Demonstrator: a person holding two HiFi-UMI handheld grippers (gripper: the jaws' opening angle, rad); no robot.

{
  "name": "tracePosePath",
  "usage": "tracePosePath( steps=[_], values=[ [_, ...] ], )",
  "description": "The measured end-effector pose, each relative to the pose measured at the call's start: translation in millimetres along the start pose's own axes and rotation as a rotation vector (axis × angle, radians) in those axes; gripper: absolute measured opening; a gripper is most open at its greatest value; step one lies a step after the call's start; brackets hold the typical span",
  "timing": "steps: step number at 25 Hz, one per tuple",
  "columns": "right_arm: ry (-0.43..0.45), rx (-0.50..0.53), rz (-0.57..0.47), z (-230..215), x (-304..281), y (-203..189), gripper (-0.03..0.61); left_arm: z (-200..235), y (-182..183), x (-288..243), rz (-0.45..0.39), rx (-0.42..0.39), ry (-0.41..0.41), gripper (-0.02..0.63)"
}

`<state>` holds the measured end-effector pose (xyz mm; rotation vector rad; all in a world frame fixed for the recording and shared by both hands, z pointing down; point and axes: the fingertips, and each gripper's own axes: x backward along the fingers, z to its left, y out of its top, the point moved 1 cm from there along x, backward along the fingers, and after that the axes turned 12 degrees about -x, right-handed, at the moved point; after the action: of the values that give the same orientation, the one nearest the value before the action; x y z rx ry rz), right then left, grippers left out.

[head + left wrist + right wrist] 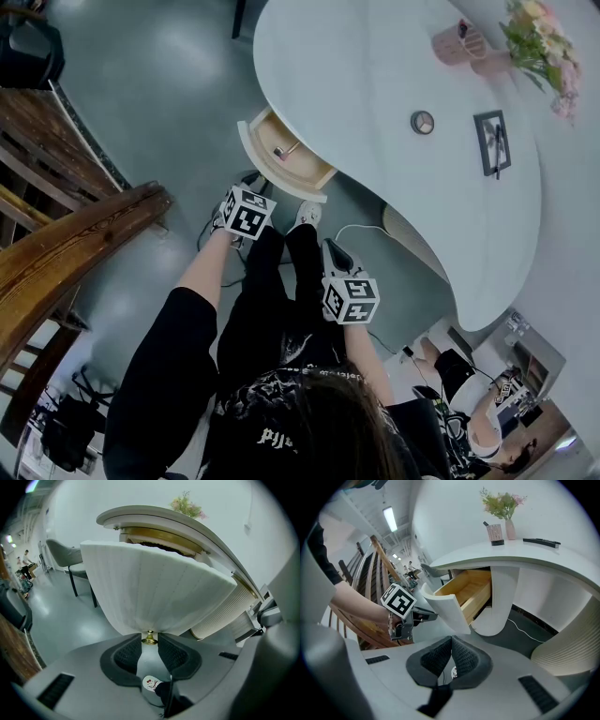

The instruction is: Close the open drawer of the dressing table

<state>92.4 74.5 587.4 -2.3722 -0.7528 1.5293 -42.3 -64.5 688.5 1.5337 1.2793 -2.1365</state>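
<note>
The white dressing table has its wooden drawer pulled open at the near left. In the left gripper view the curved white drawer front fills the picture. Its small gold knob sits between the tips of my left gripper, whose pads close on it from both sides. In the head view the left gripper is at the drawer front. My right gripper hangs back from the table, shut with nothing in it, and it looks at the open drawer from the side.
A wooden stair rail runs along the left. On the tabletop stand a pink holder, a vase of flowers, a picture frame and a small round object. A white cable lies on the floor under the table.
</note>
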Motion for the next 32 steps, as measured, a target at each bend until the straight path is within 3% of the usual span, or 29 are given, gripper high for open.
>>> tracePosePath(
  steps=[32],
  values=[
    [0.016,0.012,-0.011,-8.1,-10.2,17.9,0.026,3.1,40.7,-23.6,-0.022,-0.005,0.015,0.118]
  ],
)
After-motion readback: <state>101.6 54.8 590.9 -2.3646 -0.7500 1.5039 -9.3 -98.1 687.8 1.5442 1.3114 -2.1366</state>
